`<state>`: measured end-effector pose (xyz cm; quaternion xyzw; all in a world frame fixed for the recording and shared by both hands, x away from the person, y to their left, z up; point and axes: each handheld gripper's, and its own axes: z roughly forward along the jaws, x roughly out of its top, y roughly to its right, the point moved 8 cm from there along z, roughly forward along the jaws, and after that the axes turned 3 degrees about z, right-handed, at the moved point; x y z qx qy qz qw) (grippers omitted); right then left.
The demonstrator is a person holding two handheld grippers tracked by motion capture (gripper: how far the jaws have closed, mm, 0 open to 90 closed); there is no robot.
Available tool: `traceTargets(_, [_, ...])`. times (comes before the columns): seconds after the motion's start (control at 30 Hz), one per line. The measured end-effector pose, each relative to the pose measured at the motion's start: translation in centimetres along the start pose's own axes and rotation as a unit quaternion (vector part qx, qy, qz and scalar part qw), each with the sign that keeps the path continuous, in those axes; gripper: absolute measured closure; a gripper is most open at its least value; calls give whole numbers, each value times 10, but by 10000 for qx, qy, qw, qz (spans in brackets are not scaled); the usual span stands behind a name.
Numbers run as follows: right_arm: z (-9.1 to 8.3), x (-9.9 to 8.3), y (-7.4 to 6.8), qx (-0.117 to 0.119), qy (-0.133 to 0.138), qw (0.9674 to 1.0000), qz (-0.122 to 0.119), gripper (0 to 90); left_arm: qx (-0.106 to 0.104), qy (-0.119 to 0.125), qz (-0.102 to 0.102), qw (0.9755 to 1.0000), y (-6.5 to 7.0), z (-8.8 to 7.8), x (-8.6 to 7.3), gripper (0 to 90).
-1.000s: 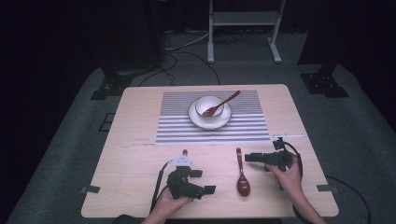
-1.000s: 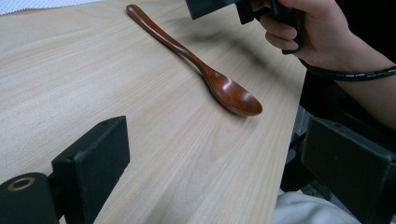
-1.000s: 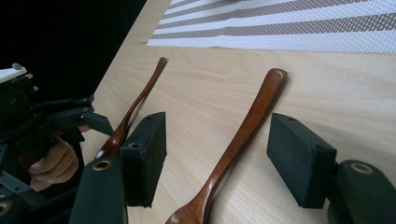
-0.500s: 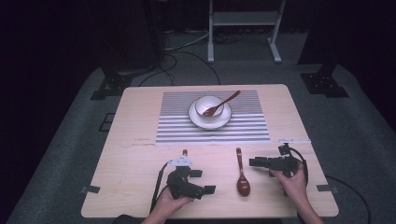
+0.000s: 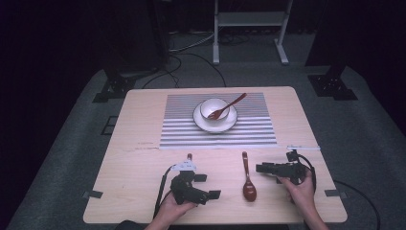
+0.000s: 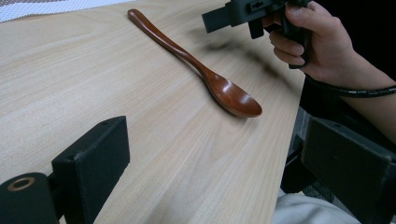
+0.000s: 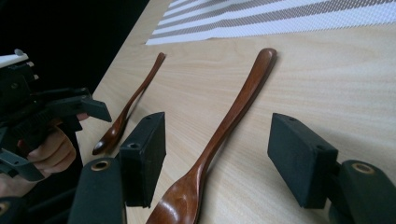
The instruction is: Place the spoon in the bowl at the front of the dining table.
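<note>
A brown wooden spoon point(image 5: 246, 177) point(image 6: 201, 70) point(image 7: 229, 121) lies on the wooden table point(image 5: 139, 163), bowl toward the near edge. My right gripper point(image 5: 261, 167) point(image 6: 219, 18) point(image 7: 223, 156) hovers just right of it and points left. Its jaws are open, with the spoon lined up between them but untouched. My left gripper point(image 5: 207, 186) point(image 6: 219, 168) point(image 7: 88, 105) rests near the front edge, open with nothing between its jaws. A second wooden spoon point(image 5: 189, 157) point(image 7: 128, 105) lies by the left gripper, partly hidden under it in the high view.
A striped placemat point(image 5: 182, 136) lies at the back middle. On it stands a white bowl point(image 5: 210, 108) on a plate point(image 5: 215, 126), with a third spoon point(image 5: 234, 101) leaning in the bowl. A cable point(image 5: 163, 191) trails from the left gripper.
My right gripper has shifted a little toward the near edge, still beside the spoon and still open. The left gripper and the spoons have not moved.
</note>
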<state>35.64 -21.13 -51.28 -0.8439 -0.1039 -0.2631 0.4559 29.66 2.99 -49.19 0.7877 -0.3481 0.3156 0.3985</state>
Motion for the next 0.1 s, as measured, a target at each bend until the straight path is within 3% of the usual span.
traceTargets(0.1, [-1, 2, 0, 67, 49, 10000, 47, 346, 9, 8, -19, 10000, -2, 1, 1, 67])
